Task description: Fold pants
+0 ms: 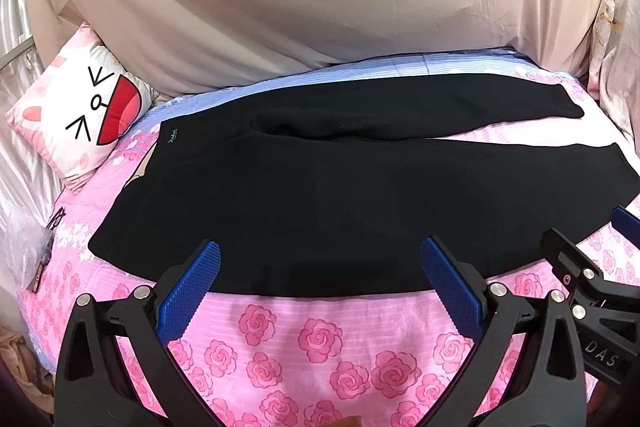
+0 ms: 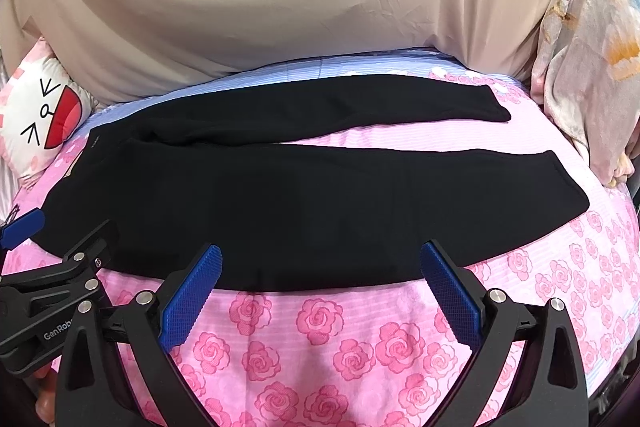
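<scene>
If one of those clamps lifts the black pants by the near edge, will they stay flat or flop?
Probably flop: the pants lie limp, moulded to the bedspread. The far leg would likely drag behind. The matte knit looks unlikely to slip.

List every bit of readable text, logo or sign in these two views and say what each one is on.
"DAS" on the right claw body, seen in the left wrist view; letters before it are cut off.
"GenRob", cut off by a finger, on the left claw body in the right wrist view.
Small pale mark on the black pants near the waist: too small to read.
Drawn face, no words, on the cushion.
</scene>
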The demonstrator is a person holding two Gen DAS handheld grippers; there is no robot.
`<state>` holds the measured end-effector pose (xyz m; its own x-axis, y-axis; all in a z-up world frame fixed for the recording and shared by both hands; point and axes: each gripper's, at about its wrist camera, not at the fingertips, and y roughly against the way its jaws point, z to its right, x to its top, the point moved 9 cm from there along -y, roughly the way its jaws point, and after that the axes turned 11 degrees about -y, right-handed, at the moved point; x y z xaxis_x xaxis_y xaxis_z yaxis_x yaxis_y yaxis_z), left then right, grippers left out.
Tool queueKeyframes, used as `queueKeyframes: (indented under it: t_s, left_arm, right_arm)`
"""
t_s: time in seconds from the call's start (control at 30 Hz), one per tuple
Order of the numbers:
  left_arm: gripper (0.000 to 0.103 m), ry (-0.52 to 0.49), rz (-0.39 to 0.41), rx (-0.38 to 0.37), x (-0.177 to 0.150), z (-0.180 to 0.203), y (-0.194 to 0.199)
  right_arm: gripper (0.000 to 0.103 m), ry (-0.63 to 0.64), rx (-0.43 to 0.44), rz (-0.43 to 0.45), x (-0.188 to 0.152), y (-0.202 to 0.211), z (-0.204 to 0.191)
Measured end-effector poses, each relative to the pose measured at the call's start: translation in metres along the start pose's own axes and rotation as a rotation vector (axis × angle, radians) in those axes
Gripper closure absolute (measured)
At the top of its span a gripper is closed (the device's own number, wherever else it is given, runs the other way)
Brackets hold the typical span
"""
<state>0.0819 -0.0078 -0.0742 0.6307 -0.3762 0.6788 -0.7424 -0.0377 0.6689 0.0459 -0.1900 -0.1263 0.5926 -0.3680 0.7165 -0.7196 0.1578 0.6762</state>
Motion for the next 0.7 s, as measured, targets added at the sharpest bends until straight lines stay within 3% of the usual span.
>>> queueKeyframes:
  t_s: [0.7]
  left_arm:
    - [0.005,0.005,-0.029,-0.015,0.004,0.003,-0.015]
  right_arm:
    - [0.005,-0.005,-0.008,-0.017,0.007,-0.012,0.003]
